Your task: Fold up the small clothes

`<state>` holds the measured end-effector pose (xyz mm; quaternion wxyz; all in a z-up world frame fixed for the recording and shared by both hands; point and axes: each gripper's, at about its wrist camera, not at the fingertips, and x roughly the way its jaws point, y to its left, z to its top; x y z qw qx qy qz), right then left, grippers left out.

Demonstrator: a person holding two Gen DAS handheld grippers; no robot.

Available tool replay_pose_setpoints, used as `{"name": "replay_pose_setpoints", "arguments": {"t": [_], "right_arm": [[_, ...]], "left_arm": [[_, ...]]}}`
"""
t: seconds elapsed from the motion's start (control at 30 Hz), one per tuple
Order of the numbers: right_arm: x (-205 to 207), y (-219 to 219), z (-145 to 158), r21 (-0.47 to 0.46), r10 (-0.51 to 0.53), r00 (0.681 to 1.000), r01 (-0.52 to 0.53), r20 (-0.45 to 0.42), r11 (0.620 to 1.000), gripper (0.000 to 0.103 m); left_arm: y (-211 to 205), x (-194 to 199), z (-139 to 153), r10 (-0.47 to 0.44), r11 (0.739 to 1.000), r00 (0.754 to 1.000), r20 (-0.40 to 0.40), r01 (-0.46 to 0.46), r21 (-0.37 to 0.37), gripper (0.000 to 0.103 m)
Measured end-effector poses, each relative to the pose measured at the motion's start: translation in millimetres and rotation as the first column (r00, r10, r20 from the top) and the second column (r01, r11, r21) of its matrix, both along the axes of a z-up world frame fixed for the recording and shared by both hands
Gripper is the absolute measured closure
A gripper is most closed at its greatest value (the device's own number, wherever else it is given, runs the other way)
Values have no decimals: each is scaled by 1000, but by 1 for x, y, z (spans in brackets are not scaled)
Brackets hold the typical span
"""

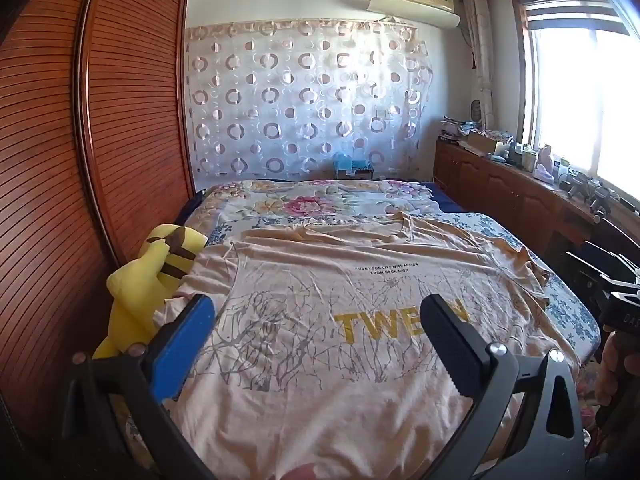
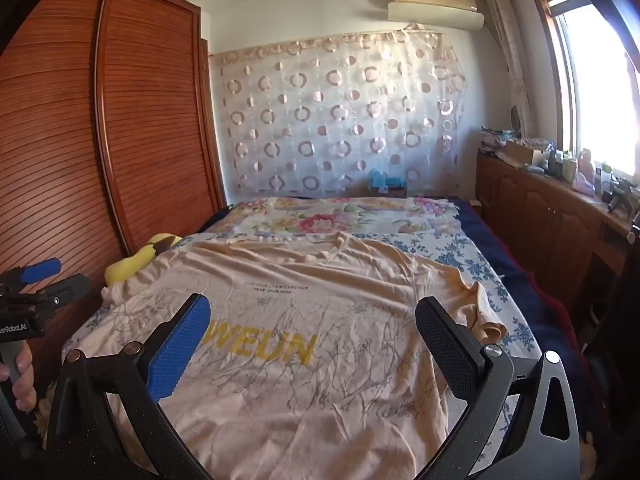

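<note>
The peach T-shirt (image 1: 320, 320) lay spread flat, print side up, across the near end of the bed (image 2: 472, 260), collar pointing away toward the patterned curtain (image 1: 304, 96) and hem nearest the cameras; laid out this way, it looked ready for a first fold, with both sleeves reachable. The sleeve on the window side of the T-shirt (image 2: 486, 312) was bunched and would probably need smoothing. A yellow plush toy (image 1: 152, 276) sat just beside the T-shirt's opposite shoulder, against the wardrobe (image 1: 120, 120).

The left claw (image 1: 318, 320) and the right claw (image 2: 312, 324) both hovered over the T-shirt's lower half, jaws spread wide with nothing between them, tilted slightly down, likely lining up on the hem.

The T-shirt's yellow print read "TWE…" in the left view and "WEUN" in the right, partly hidden by fingers. Small dark lines above it read roughly "USE YOUR LIFE WITH ACTION / FROM UPON HIGH". The left claw's body, seen from the right, bore "…enRobot.AI".
</note>
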<state>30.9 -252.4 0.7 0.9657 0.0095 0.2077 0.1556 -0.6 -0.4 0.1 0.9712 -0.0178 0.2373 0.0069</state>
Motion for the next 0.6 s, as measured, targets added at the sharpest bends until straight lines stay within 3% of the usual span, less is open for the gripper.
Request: {"name": "replay_pose_setpoints", "arguments": {"t": [0.3, 0.6], "right_arm": [[0, 0, 0, -3, -1, 1000, 1, 1, 1000, 0], [0, 0, 0, -6, 0, 1000, 0, 0, 1000, 0]], "left_arm": [[-1, -1, 0, -2, 1000, 1000, 1, 2, 11, 0], [4, -5, 21, 1, 1000, 1000, 15, -1, 9, 0]]}}
